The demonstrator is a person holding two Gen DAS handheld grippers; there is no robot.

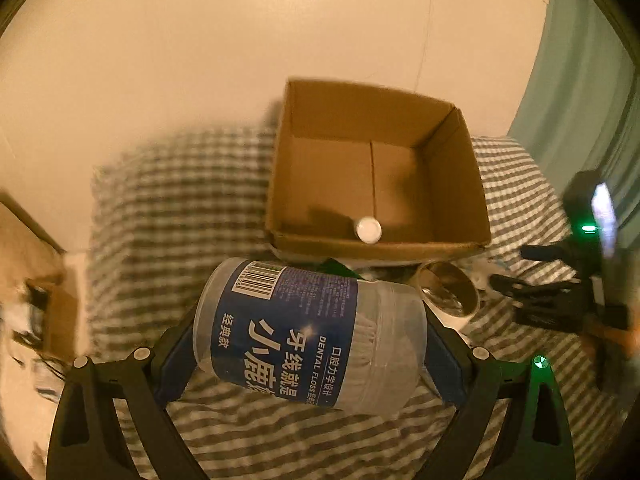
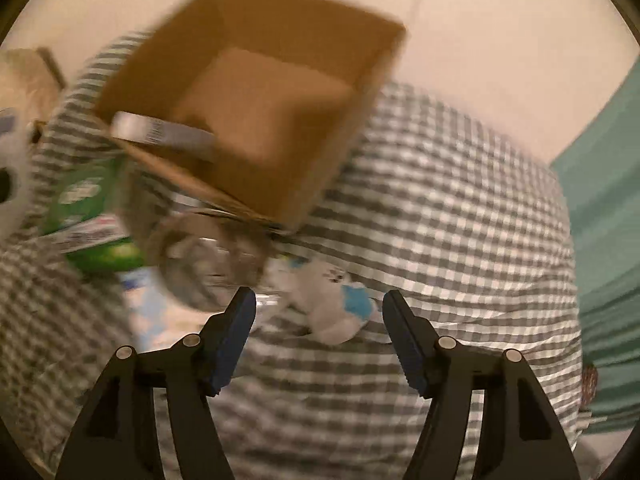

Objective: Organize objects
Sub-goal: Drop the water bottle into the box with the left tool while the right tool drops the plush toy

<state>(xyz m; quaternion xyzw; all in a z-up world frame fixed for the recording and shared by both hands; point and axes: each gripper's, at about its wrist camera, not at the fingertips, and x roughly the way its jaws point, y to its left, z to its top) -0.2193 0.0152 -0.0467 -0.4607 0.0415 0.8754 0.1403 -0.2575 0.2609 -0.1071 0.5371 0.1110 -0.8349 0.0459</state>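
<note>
My left gripper (image 1: 312, 336) is shut on a clear dental floss jar (image 1: 308, 332) with a blue label, held sideways above the checked cloth, just in front of an open cardboard box (image 1: 376, 246). A small white-capped item (image 1: 368, 230) lies inside the box at its near wall. My right gripper (image 2: 319, 312) is open and empty above a crumpled white and blue packet (image 2: 340, 308). The box shows in the right wrist view (image 2: 256, 92), with the floss jar's edge (image 2: 160, 132) over its near rim. The right gripper appears at the right of the left wrist view (image 1: 560, 296).
A grey-checked cloth (image 2: 440, 200) covers the surface. A clear round jar (image 2: 208, 264) and a green packet (image 2: 92, 208) lie in front of the box. A tape roll (image 1: 448, 292) sits by the box. A teal curtain (image 1: 580, 100) hangs at right.
</note>
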